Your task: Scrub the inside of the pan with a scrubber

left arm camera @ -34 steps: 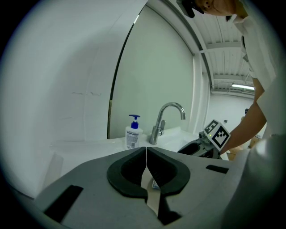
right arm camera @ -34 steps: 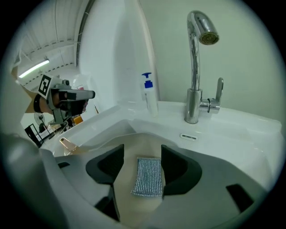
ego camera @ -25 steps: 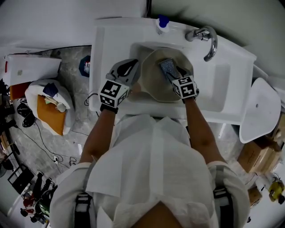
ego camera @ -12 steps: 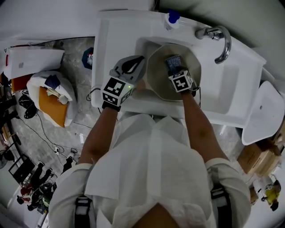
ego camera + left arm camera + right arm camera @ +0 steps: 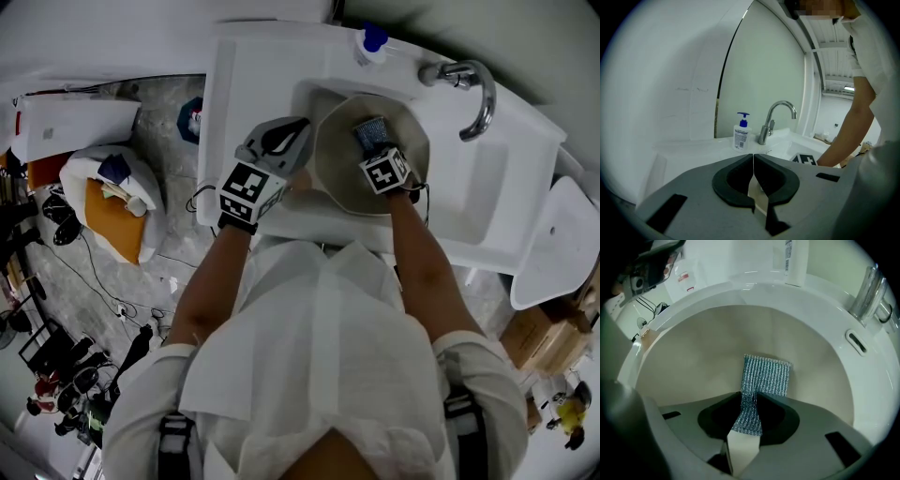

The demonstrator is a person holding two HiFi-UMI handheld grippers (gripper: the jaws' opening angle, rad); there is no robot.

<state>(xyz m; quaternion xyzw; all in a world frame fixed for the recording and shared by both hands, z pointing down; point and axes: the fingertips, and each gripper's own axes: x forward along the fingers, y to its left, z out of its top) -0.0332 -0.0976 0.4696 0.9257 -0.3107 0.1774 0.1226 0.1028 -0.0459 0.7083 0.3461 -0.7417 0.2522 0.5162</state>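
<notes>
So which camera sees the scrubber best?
The right gripper view. The scrubber sits mid-picture, its mesh clear against the pan, pinched by the right tongs, which have just been closing. The head view shows only a small grey patch beyond those tongs. The left gripper view does not show it.

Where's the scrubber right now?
In the head view, right of centre: the scrubber is inside the pan in the sink, pinched between the right tongs, whose jaws have just been closing on it.
</notes>
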